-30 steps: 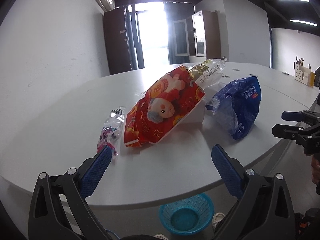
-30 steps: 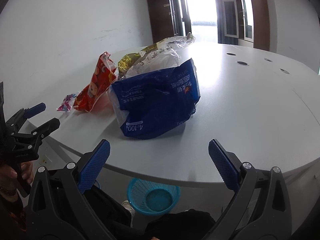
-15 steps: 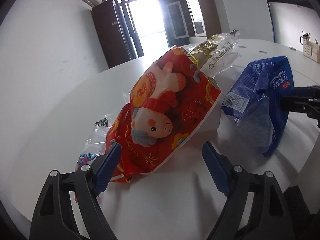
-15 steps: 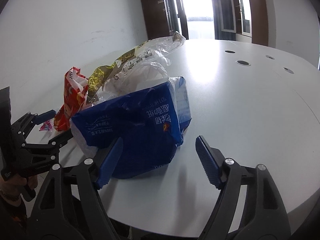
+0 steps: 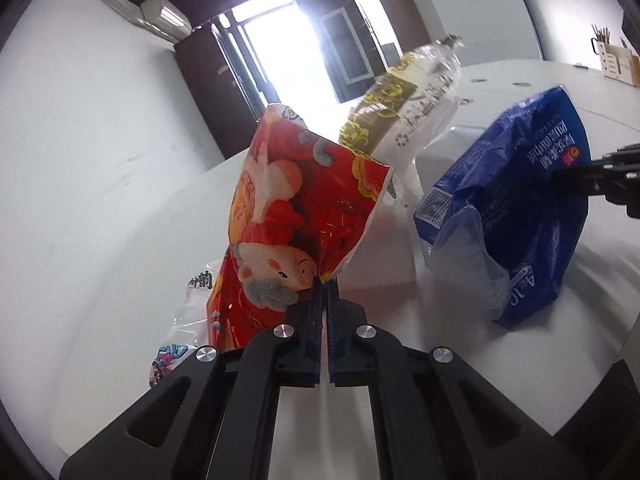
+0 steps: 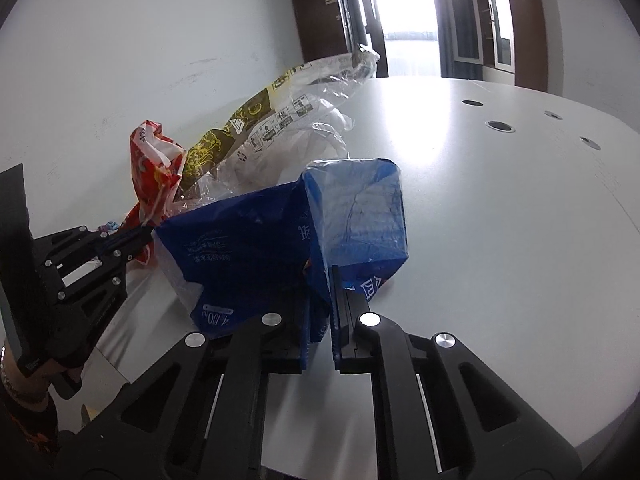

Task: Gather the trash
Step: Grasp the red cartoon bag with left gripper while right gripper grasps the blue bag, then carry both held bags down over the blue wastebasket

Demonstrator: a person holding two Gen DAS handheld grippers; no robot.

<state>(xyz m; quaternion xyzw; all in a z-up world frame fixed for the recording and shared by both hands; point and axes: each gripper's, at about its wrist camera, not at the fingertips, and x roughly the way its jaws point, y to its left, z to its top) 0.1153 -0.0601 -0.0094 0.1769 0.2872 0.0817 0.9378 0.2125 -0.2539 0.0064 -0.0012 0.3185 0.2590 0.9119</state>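
Observation:
A red printed snack bag stands up off the white table. My left gripper has its jaws closing, and the pads pinch the bag's lower edge. To its right is a crumpled blue plastic bag. My right gripper has its jaws closing too, with a fold of the blue bag squeezed between the pads. In the right wrist view the left gripper shows at the left, holding the red bag. The right gripper reaches the blue bag from the right edge of the left wrist view.
A long clear wrapper with yellow print lies behind both bags. A small clear packet with pink and blue print sits left of the red bag, and a white box behind it. A pen holder stands far right. Cable holes dot the table.
Both grippers moved forward onto the table and went from wide open to shut, the left on the red bag's edge and the right on the blue bag. The red bag now stands more upright.

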